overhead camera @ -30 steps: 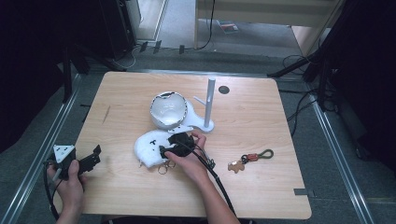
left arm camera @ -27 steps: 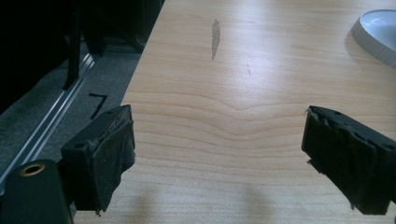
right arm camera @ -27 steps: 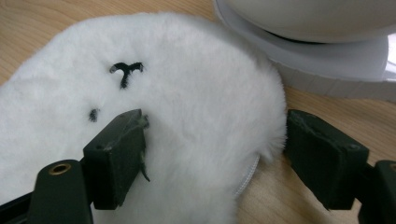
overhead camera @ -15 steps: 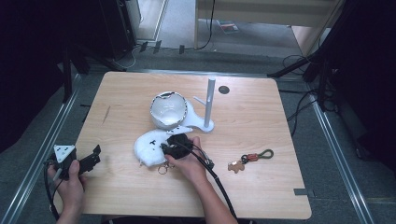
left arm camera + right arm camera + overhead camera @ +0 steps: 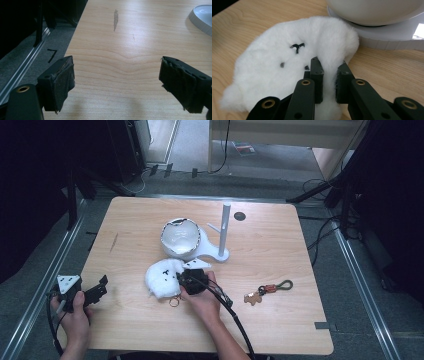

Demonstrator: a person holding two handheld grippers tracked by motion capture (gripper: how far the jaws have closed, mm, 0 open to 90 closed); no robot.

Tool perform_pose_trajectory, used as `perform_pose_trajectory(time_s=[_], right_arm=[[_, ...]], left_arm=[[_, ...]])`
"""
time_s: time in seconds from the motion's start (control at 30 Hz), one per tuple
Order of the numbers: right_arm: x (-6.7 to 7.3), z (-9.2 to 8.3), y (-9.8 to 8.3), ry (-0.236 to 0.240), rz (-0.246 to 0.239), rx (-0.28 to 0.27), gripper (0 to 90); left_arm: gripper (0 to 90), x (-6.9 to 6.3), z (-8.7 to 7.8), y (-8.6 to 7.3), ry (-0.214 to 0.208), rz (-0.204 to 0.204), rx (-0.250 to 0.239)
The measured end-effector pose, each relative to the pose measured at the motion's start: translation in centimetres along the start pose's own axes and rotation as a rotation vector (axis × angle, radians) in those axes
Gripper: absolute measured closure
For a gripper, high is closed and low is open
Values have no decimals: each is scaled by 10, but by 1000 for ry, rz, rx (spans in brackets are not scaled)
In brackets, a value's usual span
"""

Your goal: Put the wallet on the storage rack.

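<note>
Jaws of your right gripper [image 5: 329, 72] have just clamped the white plush [image 5: 287, 67] at frame centre, ready to lift, while your left gripper [image 5: 117, 82] gapes, lower left.

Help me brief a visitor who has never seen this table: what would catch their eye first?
Probably the fluffy white plush near the table's middle, its edge pinched by the right gripper, whose jaws have just closed on it. Just behind it a white bowl sits on the base of a white stand. The left gripper rests open at the table's left edge.
</note>
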State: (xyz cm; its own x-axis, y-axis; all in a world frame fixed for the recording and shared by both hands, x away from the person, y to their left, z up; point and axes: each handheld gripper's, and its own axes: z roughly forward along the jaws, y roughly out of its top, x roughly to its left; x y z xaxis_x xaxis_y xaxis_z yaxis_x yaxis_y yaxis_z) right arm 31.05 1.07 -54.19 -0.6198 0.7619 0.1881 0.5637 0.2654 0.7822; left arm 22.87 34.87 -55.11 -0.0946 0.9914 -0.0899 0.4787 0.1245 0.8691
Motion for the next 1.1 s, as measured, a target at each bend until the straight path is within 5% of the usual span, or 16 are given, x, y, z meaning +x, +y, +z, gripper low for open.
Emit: perform_pose_trajectory(time_s=[0.4,1.1], right_arm=[[8,-46,6,7,10,-92,804],[-2,-104,32,-87,50,-231,802]], left_arm=[[137,0,0,0,0,3,2],[138,0,0,0,0,2,2]])
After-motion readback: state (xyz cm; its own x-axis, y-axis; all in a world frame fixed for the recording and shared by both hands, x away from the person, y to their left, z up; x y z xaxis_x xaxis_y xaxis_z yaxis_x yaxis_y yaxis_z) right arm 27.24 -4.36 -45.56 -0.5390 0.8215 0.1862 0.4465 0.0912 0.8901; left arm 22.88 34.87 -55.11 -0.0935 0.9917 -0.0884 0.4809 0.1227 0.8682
